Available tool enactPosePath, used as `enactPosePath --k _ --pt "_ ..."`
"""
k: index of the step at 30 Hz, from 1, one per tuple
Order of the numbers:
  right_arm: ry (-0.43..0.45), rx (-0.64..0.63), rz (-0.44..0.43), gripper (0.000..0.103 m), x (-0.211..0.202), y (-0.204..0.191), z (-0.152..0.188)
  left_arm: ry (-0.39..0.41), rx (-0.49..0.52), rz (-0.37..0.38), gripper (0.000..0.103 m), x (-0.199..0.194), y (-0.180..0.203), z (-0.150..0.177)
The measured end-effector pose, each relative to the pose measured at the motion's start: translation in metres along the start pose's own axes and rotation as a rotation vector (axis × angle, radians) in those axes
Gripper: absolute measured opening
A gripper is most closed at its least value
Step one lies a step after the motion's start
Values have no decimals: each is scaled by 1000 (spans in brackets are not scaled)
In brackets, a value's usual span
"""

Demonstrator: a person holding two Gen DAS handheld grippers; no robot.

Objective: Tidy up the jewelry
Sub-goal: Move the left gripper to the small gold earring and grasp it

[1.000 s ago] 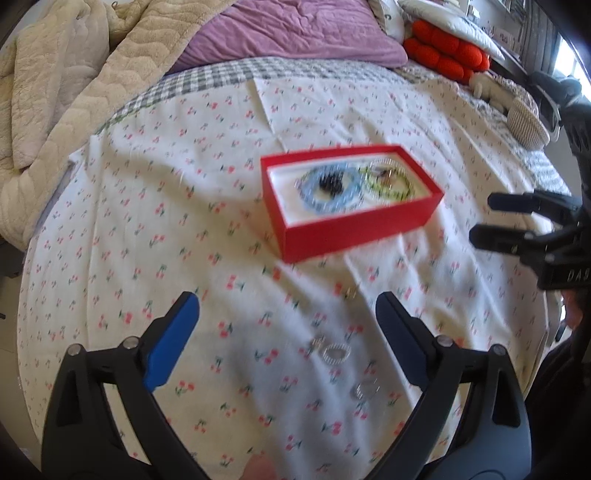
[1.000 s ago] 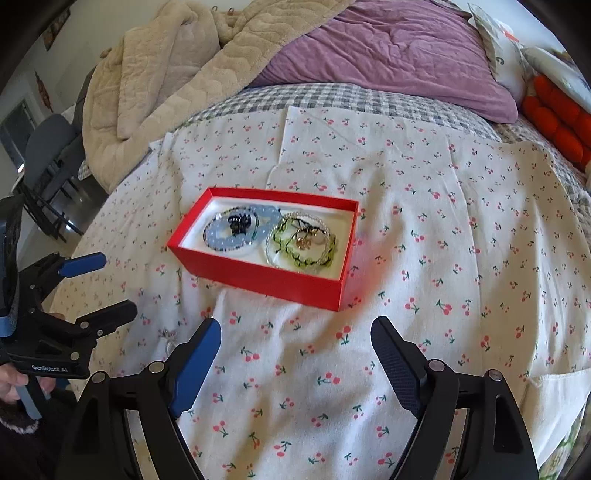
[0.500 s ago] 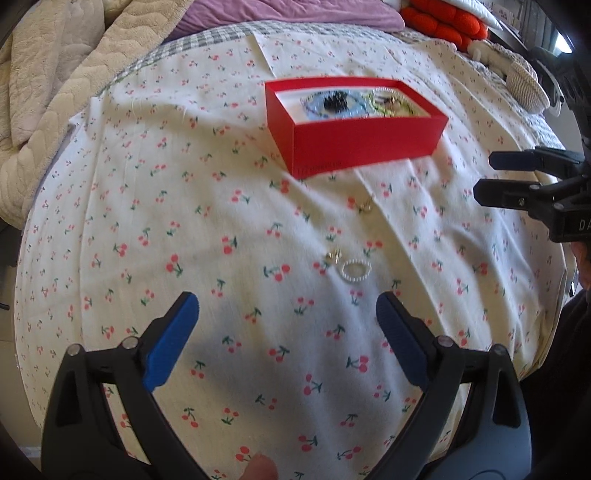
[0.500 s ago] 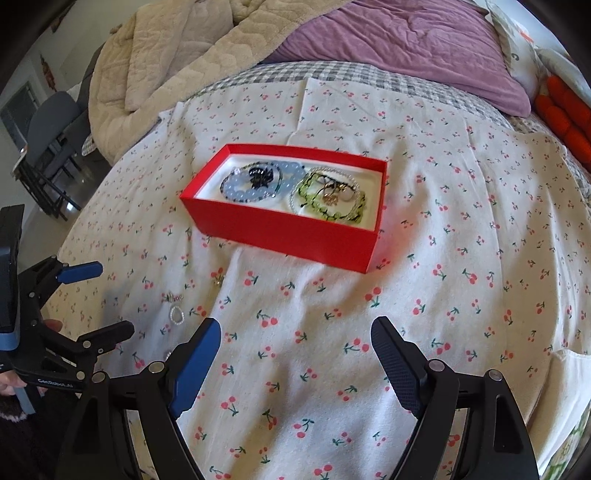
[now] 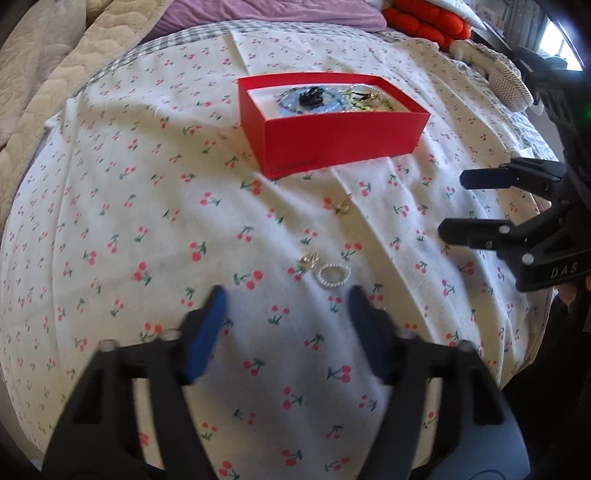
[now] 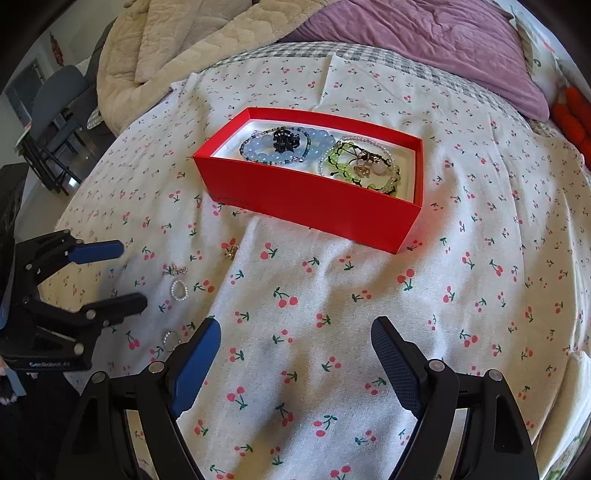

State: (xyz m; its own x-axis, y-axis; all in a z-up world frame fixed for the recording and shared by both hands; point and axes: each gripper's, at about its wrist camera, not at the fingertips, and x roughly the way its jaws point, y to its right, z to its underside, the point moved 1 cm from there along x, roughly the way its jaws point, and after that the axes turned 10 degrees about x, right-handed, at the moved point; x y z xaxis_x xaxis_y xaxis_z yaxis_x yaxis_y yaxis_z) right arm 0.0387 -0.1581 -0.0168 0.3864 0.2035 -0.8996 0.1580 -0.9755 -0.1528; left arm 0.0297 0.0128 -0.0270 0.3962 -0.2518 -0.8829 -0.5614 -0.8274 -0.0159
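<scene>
A red box [image 5: 340,144] [image 6: 306,199] sits on the cherry-print sheet and holds a blue bead bracelet [image 6: 280,146] and a green bead bracelet [image 6: 358,164]. A small pearl ring [image 5: 333,275] [image 6: 179,289] lies on the sheet just ahead of my left gripper [image 5: 286,306], which is open and empty. A gold piece [image 5: 309,259] [image 6: 176,270] lies beside the ring, another gold piece [image 5: 343,206] [image 6: 231,251] lies nearer the box, and a thin ring [image 6: 169,339] lies near my right gripper's left finger. My right gripper [image 6: 295,338] is open and empty, short of the box.
A beige quilt [image 6: 177,48] and a purple blanket [image 6: 424,40] lie at the back of the bed. Red cushions [image 5: 424,26] sit at the back right. A chair [image 6: 55,122] stands off the bed's left side. The sheet [image 6: 332,302] ends near both grippers.
My left gripper has dropped low and moved toward the pearl ring, and its fingers have narrowed. My right gripper has moved closer to the box.
</scene>
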Motion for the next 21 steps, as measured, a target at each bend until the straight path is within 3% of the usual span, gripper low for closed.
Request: enactPosePath --k 5,10,17,21 --pt "-2 -2 -7 85 2 -1 0 12 35 30 35 10 3 -5" --pt "-1 -2 -16 85 4 -2 -2 17 76 31 29 21 7 -10" --pt "-9 -7 -23 85 9 -4 -5 -5 103 1 7 30 11 -13" --pt "-10 -11 -25 85 11 -6 -6 -4 108 -13 5 29 10 -15"
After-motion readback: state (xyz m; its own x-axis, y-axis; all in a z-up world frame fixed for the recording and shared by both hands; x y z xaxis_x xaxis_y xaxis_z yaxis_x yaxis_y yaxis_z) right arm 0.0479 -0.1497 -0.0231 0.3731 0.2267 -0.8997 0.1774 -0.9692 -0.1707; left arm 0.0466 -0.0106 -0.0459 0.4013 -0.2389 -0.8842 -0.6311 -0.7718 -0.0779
